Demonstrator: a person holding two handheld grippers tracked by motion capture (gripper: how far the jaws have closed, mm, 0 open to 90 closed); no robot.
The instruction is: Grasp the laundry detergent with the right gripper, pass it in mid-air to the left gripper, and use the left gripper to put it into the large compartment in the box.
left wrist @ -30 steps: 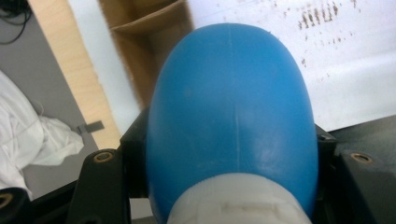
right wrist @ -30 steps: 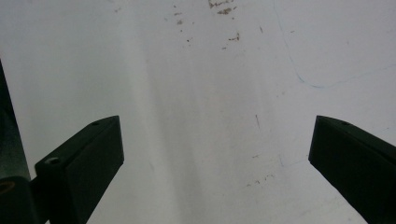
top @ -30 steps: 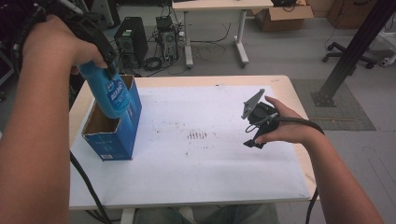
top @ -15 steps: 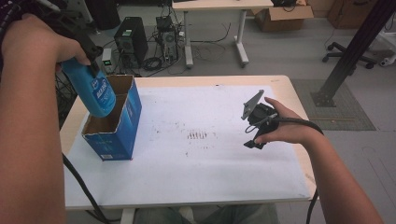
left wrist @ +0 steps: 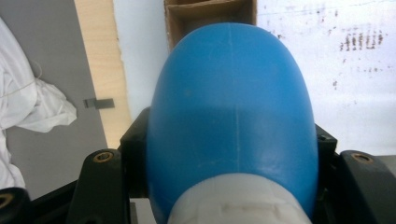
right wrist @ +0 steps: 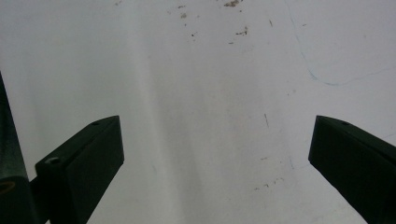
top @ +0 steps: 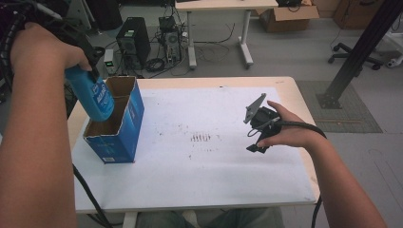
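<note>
A blue bottle (top: pixel 94 98) hangs base down over the open top of a blue cardboard box (top: pixel 119 128) at the table's left side. My left gripper (top: pixel 78 57) is shut on the bottle near its white neck (left wrist: pixel 233 207), jaws pressed on both sides. In the left gripper view the bottle (left wrist: pixel 231 116) hides most of the box opening (left wrist: pixel 210 14). My right gripper (top: pixel 259 130) rests low over the white table top (top: pixel 199 180) at the right, open, with bare table (right wrist: pixel 210 116) between its jaws.
Dark smudges (top: pixel 202 137) mark the middle of the table. Beyond the far edge stand a computer tower (top: pixel 133 42), cables and a second desk (top: pixel 223 4). A black post (top: pixel 356 47) rises at the right. White cloth (left wrist: pixel 28 112) lies on the floor left of the table.
My left gripper has carried the blue bottle up and to the left, out of the box's mouth. The right gripper has stayed in place.
</note>
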